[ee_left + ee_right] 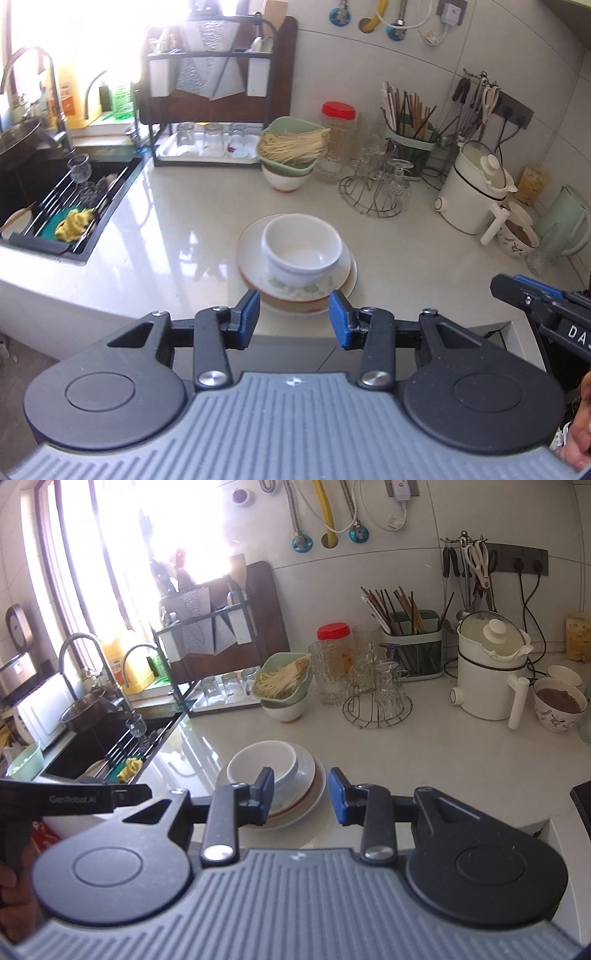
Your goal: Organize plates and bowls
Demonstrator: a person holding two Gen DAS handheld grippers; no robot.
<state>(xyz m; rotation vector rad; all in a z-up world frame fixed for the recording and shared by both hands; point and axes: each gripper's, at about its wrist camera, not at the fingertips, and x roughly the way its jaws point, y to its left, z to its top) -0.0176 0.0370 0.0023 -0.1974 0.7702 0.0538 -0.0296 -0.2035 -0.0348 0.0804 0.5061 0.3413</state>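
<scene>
Currently both grippers are hovering off the counter's near edge, aimed at the stack: a white bowl [301, 245] sitting inside plates [295, 291] piled on the countertop [424, 266]. Left gripper [294, 319] jaws are standing wide apart, gripping nothing; right gripper [301, 795] likewise spread and empty, the stack lying at its 11 o'clock.

Judgement: bowls and plates already sitting nested, which fits either a finished stack or one waiting to be moved, so no call on a next move.

Room: open counter running at 9 and 3 o'clock of the stack. Sink [55, 206] edge lying at 10 o'clock, glass rack [376, 195] at 1 o'clock, noodle bowl [291, 155] at 12. Stack is sitting close to the counter's front edge.
</scene>
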